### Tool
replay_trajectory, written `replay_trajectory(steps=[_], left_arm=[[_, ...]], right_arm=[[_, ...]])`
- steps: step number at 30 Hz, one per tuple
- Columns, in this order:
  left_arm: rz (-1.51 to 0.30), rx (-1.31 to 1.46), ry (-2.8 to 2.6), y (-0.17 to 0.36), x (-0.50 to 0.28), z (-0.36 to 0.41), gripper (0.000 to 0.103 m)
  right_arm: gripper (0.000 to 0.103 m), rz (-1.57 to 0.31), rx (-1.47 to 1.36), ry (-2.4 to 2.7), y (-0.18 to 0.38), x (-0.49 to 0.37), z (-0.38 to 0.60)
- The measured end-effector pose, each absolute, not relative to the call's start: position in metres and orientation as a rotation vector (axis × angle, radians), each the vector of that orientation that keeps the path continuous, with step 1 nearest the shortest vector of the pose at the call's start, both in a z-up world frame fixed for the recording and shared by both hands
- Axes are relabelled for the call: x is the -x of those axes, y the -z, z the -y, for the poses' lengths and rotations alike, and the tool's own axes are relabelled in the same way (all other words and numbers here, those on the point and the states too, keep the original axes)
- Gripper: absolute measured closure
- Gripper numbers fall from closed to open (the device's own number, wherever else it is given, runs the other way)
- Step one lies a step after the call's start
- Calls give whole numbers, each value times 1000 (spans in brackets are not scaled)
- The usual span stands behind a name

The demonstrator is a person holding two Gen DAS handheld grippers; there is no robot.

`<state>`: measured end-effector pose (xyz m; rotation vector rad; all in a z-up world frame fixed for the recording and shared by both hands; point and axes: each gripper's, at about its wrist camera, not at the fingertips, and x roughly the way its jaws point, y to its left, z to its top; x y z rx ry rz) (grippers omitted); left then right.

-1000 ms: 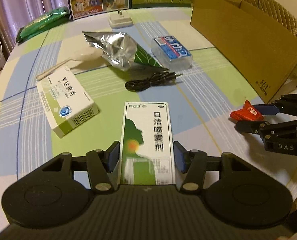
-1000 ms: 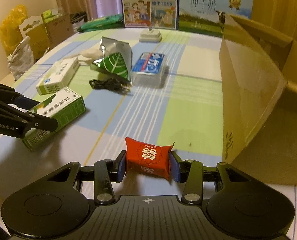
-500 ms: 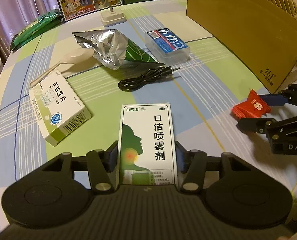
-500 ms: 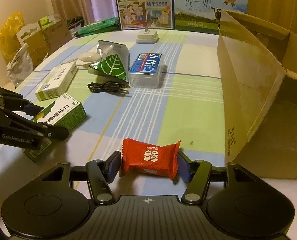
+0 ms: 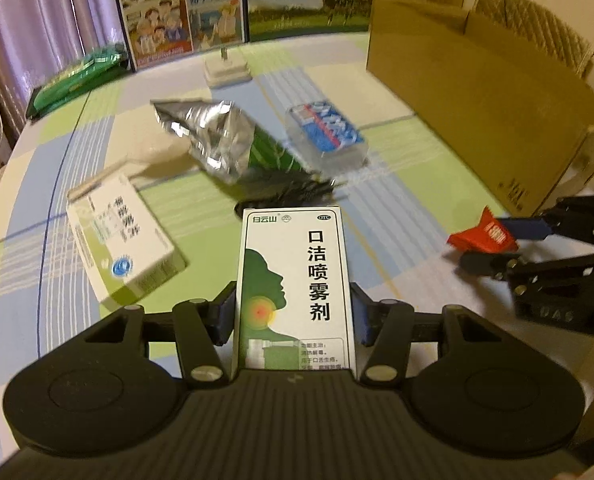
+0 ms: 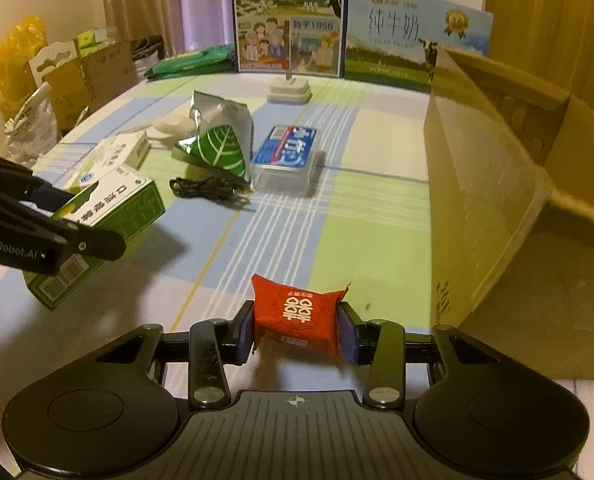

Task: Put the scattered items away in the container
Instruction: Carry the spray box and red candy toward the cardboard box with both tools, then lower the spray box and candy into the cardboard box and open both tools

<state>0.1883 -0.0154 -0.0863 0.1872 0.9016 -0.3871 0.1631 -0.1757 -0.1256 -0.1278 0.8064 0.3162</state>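
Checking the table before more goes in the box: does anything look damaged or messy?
The foil snack bag lies crumpled and torn open mid-table, silver lining showing. Beside it a black cable sits in a loose tangle. No spill visible.

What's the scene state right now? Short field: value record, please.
left gripper: shut on green and white spray box, lifted off the table
right gripper: shut on red candy packet
container: open cardboard box, on the right side of the table
still on table: white medicine box, foil bag, black cable, blue-labelled clear case, white spoon
table cover: checked cloth
in container: cannot tell, inside mostly hidden
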Motion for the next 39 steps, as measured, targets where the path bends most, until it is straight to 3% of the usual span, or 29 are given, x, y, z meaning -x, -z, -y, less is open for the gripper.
replay_trajectory(steps=[23,39], left_arm=[[-696,-93,499,-7,-189,93,53],[-665,-80,639,-31,-190,180,53]], right_arm=[[63,-551,116,-230,8,-143,217],[63,-542,84,-69,-12,-145,314]])
